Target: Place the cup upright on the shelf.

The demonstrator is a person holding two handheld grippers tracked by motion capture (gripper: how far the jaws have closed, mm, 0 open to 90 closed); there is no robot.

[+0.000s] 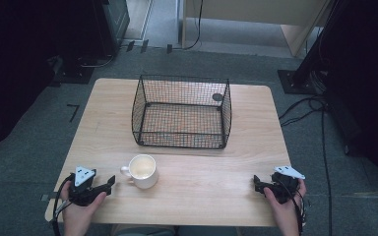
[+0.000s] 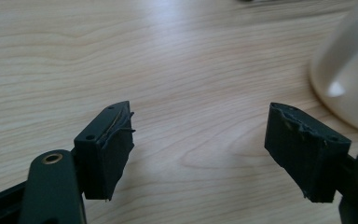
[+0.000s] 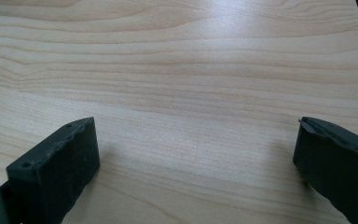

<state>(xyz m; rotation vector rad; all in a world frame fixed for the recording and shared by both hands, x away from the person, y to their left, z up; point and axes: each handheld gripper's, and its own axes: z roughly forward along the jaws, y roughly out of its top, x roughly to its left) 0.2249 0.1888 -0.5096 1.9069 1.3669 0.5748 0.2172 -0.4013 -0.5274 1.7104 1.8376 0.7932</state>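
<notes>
White mug (image 1: 142,171) sits upright on the counter (image 1: 202,187), just in front of the wire basket (image 1: 182,112), handle toward the left tool (image 1: 109,183). Left tool near the mug, jaws apart, nothing between them. Right tool (image 1: 257,184) at the counter's right front, well apart from the mug, jaws wide, gripping nothing.

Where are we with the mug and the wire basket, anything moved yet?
Nothing looks done: the white mug stands upright on the table in front of the black wire basket, outside it, and the basket looks empty. Nothing is in hand: the left tool and right tool are both open near the table's front edge. If the mug belongs in the basket, the whole move is left.
</notes>
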